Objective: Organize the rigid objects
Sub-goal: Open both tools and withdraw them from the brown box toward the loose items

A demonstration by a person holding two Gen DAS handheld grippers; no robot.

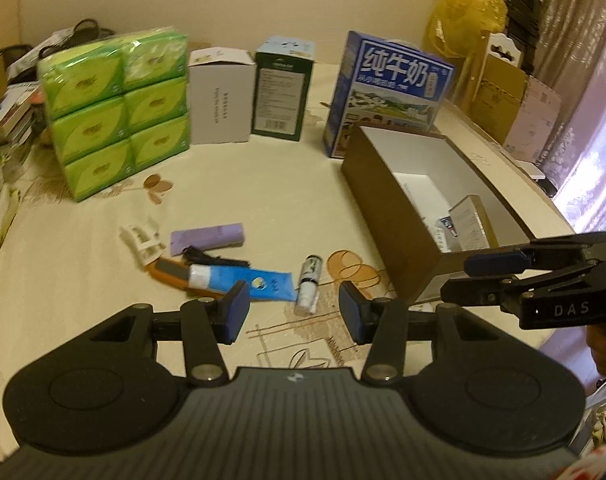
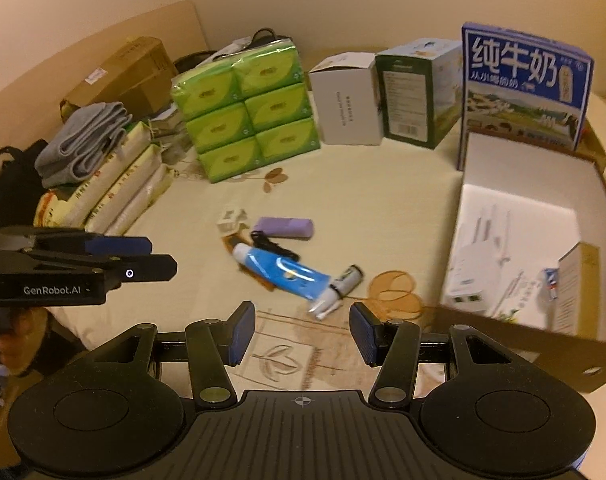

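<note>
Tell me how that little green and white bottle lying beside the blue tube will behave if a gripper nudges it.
The small bottle lies on its side and looks cylindrical, so it would probably roll. It seems light and may skid toward the blue tube, which it nearly touches.

Blue tube point(image 1: 239, 282); lilac case point(image 1: 209, 237); green tissue packs point(image 1: 117, 110); leaf-patterned cream cloth point(image 1: 263, 184)

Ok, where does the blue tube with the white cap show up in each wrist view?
Left wrist: the blue tube lies low and left of centre, just above the left gripper and partly behind one finger.
Right wrist: the same tube lies at centre, above the right gripper.
Shared landmark: the purple case just beyond it.
</note>
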